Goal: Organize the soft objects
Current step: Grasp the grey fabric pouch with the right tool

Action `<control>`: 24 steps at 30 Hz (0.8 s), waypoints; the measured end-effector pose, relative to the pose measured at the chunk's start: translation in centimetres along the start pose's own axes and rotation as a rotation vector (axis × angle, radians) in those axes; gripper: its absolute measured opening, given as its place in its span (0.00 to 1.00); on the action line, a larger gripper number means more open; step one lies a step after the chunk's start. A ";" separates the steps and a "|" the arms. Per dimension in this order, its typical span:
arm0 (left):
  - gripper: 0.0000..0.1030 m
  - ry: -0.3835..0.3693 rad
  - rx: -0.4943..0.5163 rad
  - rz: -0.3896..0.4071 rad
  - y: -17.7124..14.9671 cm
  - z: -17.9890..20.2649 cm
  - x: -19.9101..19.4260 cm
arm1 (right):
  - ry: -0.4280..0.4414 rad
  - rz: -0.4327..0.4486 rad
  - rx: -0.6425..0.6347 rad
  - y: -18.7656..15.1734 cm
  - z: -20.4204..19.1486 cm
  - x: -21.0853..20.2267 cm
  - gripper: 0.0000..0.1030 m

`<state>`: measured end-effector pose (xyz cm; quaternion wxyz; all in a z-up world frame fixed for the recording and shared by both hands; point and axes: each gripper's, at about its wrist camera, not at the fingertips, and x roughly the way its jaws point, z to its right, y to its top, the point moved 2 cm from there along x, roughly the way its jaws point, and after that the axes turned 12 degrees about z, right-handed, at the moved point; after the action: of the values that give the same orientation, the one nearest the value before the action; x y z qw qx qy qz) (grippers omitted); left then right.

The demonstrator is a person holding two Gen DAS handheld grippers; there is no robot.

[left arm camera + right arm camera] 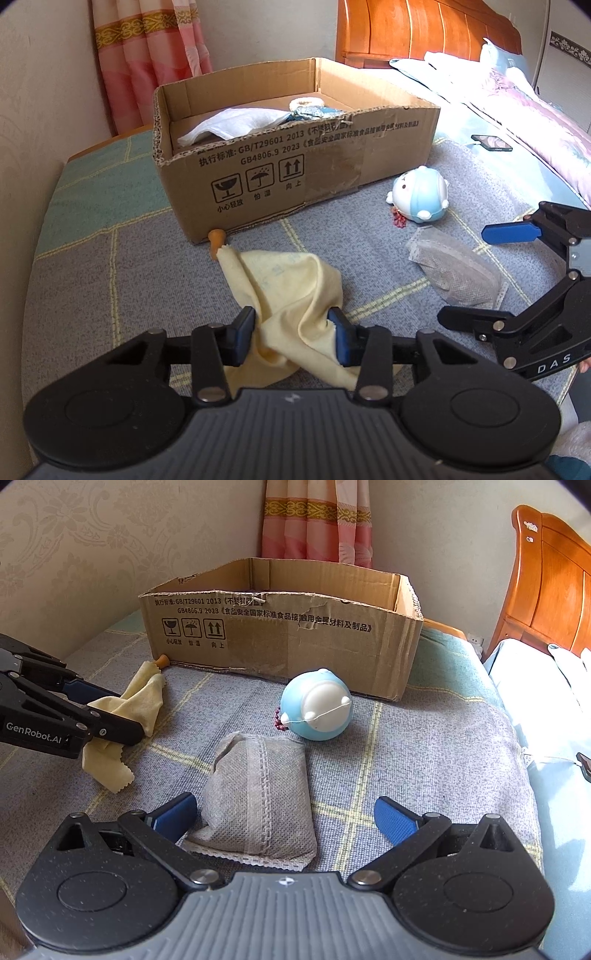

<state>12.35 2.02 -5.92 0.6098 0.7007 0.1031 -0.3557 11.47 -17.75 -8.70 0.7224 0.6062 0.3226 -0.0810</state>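
Meanwhile, left claw (291,334) clamped on yellow cloth (291,284), right claw (286,821) spread around grey pouch (260,794).

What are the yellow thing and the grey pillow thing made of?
The yellow cloth looks like thin, soft matte fabric: it crumples and has zigzag-cut edges. The grey pouch looks like non-woven fabric, dimpled and stitched down the middle, probably filled with something.

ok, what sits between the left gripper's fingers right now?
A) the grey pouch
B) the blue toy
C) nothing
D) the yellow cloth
D: in the left wrist view the left gripper has its blue pads on either side of the bunched yellow cloth, while the grey pouch lies between the open fingers of the right gripper, untouched, and the blue toy rests by the box.
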 end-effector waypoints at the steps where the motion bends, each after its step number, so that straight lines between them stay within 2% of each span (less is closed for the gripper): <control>1: 0.41 0.000 0.001 0.000 0.0 0.0 0.0 | 0.009 0.005 -0.006 0.0 -0.2 0.1 1.00; 8: 0.41 -0.001 -0.002 0.002 0.0 0.0 -0.1 | 0.057 -0.008 -0.039 0.5 -1.6 0.5 0.99; 11: 0.41 -0.001 -0.004 0.001 0.0 0.0 -0.1 | 0.071 0.000 -0.046 0.7 -1.9 0.4 0.91; 13: 0.41 -0.001 -0.002 0.002 0.0 0.1 -0.1 | 0.072 0.006 -0.047 0.8 -1.9 0.3 0.80; 19: 0.41 0.002 0.007 0.002 -0.1 0.2 -0.2 | 0.039 0.010 -0.038 1.1 -1.4 0.0 0.56; 24: 0.37 -0.002 0.012 -0.001 -0.1 0.4 -0.3 | 0.033 0.011 -0.041 1.1 -1.3 -0.3 0.50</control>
<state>11.94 1.78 -5.77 0.6055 0.7039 0.1008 -0.3573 11.35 -16.39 -7.65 0.7297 0.5942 0.3327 -0.0606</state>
